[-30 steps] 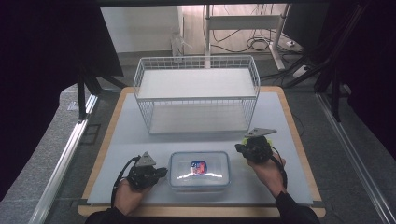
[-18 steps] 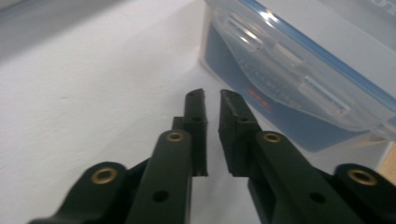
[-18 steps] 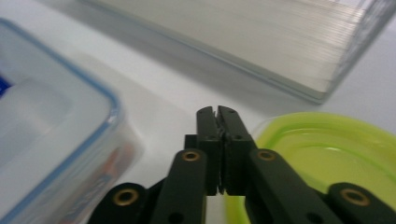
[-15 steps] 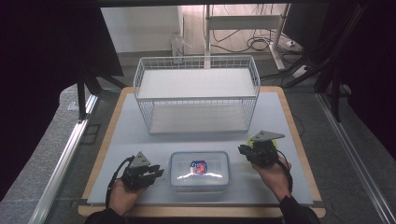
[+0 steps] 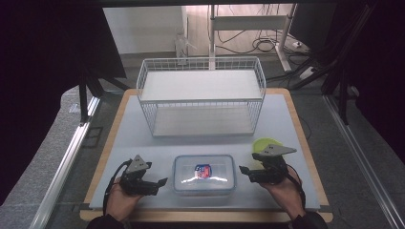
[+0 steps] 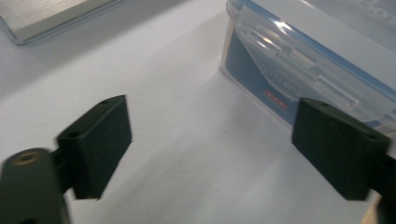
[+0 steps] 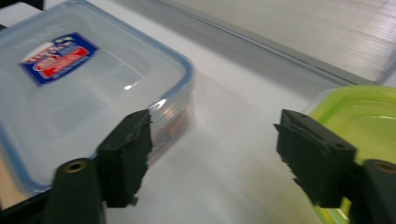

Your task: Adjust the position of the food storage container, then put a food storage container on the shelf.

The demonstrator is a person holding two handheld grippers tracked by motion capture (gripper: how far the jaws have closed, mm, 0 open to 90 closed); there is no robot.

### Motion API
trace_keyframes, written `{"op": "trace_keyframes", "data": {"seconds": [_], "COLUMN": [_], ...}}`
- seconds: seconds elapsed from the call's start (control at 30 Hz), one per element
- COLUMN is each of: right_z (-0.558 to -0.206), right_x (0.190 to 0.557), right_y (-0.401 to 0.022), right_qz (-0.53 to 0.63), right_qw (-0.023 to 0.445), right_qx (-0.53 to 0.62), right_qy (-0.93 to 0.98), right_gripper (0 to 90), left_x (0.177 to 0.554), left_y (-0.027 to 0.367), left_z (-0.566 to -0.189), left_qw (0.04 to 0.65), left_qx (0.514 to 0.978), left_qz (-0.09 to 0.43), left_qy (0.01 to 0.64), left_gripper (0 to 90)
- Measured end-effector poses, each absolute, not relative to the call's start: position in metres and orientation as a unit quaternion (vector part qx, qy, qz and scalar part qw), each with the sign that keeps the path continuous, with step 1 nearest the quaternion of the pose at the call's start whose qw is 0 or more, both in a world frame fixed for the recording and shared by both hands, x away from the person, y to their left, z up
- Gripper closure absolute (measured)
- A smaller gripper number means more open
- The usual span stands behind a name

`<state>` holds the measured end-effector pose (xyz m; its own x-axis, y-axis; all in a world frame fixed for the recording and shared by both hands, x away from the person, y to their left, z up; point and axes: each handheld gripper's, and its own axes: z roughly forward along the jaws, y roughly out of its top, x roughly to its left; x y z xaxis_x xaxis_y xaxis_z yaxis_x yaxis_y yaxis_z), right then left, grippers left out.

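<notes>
The clear plastic container (image 5: pixel 204 173), with its blue-rimmed lid and a red and blue label on top, sits on the white mat (image 5: pixel 143 138) at the near edge of the table, between the two grippers. A second ago each gripper sat close against an end of the container; now both have drawn a little outward and stand clear of it.

The left gripper (image 5: pixel 162 182) has just been opening — in the left gripper view its jaws are wide apart with nothing between them but bare mat. The container's end wall and its side latch (image 6: pixel 299 79) lie beyond and above the jaw on the right of that view, near it but not touching.

The right gripper (image 5: pixel 244 170) has also just been opening, and its jaws stand spread with only mat in the gap. In the right gripper view the container's corner (image 7: pixel 180 88) lies just behind the jaw on the left of that view, and the lime-green lid (image 7: pixel 362 116) lies behind the jaw on the right. From above, the green lid (image 5: pixel 265 143) lies flat on the mat just beyond the right gripper — more of it is uncovered than a second ago.

The white wire rack (image 5: pixel 200 95) stands in the same place farther back on the mat, well apart from both grippers.
</notes>
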<state>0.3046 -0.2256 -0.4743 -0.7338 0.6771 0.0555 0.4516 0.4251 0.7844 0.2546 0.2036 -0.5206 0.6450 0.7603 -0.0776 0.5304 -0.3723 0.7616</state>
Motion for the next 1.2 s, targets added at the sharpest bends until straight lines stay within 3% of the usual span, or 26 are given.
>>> {"op": "trace_keyframes", "data": {"seconds": [0.13, 0.37, 0.93, 1.2], "right_z": [-0.475, -0.476, -0.475, -0.483], "right_x": [0.303, 0.298, 0.292, 0.297], "right_y": [-0.225, -0.221, -0.200, -0.187], "right_qz": [0.423, 0.425, 0.434, 0.431], "right_qw": [0.128, 0.116, 0.062, 0.001], "right_qx": [0.329, 0.306, 0.284, 0.321], "right_qy": [0.835, 0.844, 0.853, 0.844], "right_gripper": [17.6, 10.1, 4.5, 1.1], "left_x": [0.256, 0.255, 0.256, 0.272], "left_y": [0.206, 0.206, 0.183, 0.176], "left_z": [-0.522, -0.519, -0.509, -0.520], "left_qw": [0.407, 0.433, 0.458, 0.475], "left_qx": [0.813, 0.813, 0.817, 0.806], "left_qz": [0.136, 0.109, 0.067, -0.016], "left_qy": [0.395, 0.374, 0.344, 0.354], "left_gripper": [4.5, 2.0, 1.3, 0.0]}}
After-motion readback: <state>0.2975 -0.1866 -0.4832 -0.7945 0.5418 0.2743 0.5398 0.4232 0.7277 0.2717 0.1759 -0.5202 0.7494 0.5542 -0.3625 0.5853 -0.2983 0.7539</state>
